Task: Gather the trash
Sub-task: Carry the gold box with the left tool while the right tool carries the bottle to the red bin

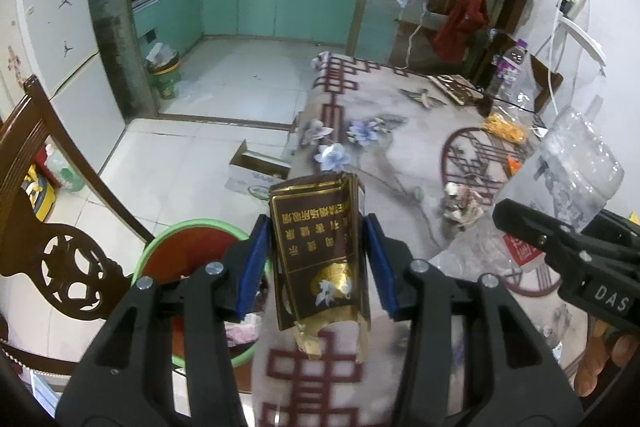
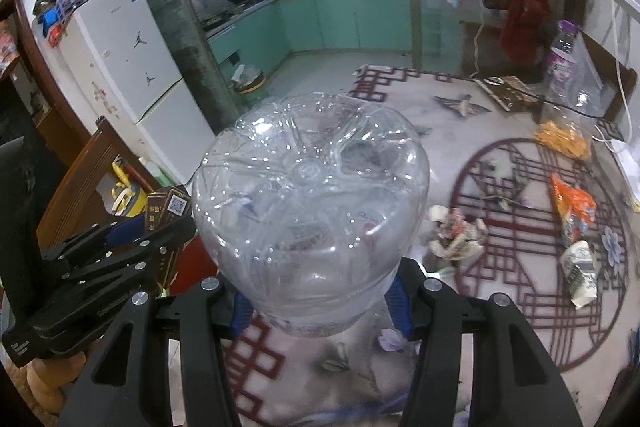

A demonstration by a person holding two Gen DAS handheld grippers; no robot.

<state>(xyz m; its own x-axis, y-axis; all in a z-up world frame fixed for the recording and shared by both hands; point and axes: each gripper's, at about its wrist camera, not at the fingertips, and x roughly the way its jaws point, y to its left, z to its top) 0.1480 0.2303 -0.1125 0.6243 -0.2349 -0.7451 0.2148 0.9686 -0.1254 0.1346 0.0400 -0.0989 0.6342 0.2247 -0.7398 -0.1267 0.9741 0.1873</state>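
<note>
My left gripper (image 1: 316, 259) is shut on a brown and gold cigarette pack (image 1: 320, 255), held above the table's near left corner, beside a green-rimmed bin (image 1: 180, 239) with a red liner. My right gripper (image 2: 320, 303) is shut on a clear plastic bottle (image 2: 312, 211), its base pointing forward; the bottle also shows in the left wrist view (image 1: 568, 183). On the patterned tablecloth (image 2: 500, 307) lie a crumpled wrapper (image 2: 456, 231), an orange snack bag (image 2: 574, 207), a white crumpled packet (image 2: 580, 275) and a yellow bag (image 2: 564, 139). The left gripper (image 2: 132, 231) shows at the left in the right wrist view.
A carved wooden chair (image 1: 52, 227) stands left of the bin. A cardboard box (image 1: 256, 171) lies on the floor by the table. A purple-labelled bottle (image 2: 560, 67) and a dark box (image 2: 508, 91) stand at the table's far side. A fridge (image 2: 132, 59) stands on the left.
</note>
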